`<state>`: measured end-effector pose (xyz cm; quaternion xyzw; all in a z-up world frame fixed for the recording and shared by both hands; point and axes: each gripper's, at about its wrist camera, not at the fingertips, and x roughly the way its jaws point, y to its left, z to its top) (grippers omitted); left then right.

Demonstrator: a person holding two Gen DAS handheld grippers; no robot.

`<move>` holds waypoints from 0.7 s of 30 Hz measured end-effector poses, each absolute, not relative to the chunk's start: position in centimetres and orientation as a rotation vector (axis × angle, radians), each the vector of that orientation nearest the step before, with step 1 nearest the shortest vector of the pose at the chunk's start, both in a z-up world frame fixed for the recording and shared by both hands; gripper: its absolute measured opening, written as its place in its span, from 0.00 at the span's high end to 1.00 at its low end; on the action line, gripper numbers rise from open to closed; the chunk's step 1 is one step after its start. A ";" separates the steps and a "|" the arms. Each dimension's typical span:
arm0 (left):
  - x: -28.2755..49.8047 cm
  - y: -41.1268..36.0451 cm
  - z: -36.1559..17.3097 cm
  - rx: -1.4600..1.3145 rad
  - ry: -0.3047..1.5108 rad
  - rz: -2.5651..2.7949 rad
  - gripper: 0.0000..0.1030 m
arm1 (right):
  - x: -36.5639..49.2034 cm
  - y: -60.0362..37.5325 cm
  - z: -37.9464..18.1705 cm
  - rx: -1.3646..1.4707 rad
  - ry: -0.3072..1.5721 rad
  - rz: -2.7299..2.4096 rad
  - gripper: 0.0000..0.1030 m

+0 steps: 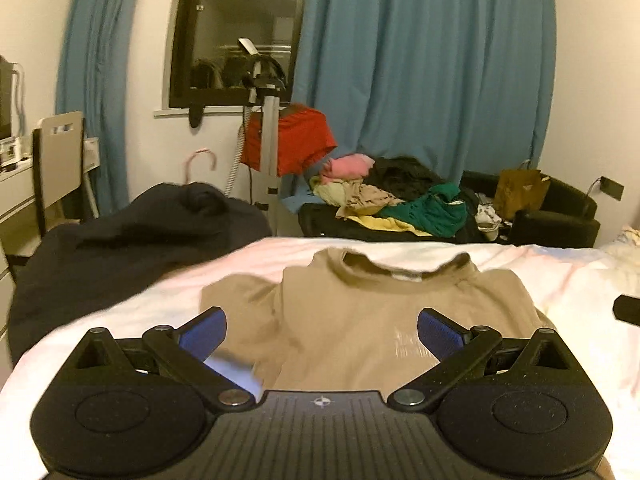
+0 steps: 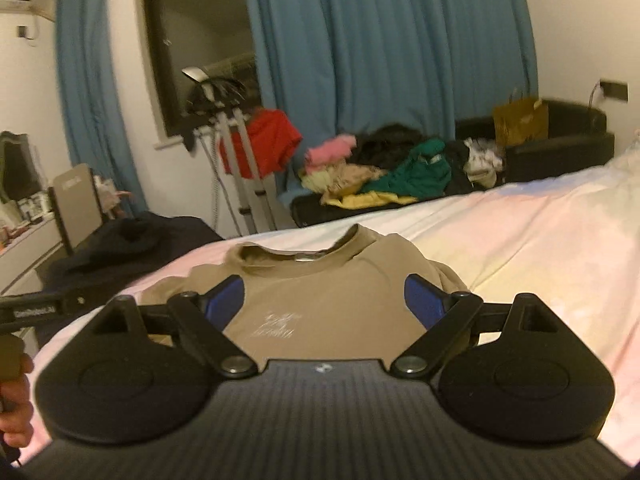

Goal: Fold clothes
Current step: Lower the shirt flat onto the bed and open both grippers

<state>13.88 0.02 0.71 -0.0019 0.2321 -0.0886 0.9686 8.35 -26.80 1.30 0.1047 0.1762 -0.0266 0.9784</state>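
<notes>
The tan shirt (image 1: 372, 320) lies folded on the white bed (image 1: 560, 280), neck hole facing the curtains. The left gripper (image 1: 322, 334) hangs over it with its blue fingers (image 1: 208, 330) spread wide and nothing in them. The right gripper (image 2: 324, 300) is wide open and empty too. A dark cloth (image 1: 120, 240) sits at the bed's left edge. Beyond the bed is a pile of clothes (image 1: 392, 200), and blue curtains (image 1: 420, 60) hang behind.

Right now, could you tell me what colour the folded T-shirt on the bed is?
Tan T-shirt, clearest in the right wrist view.
</notes>
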 end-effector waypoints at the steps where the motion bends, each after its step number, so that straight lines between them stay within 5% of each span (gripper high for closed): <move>1: 12.3 0.1 0.7 0.007 0.460 -0.182 0.00 | 7.0 -26.4 1.3 0.205 0.339 -0.057 0.14; 11: 4.2 0.3 -1.1 0.042 0.407 -0.234 0.00 | 0.6 -24.8 -3.1 0.223 0.281 -0.055 0.14; 21: 5.9 0.8 -3.0 0.028 0.438 -0.215 0.00 | 1.3 -25.7 -4.3 0.255 0.291 -0.091 0.14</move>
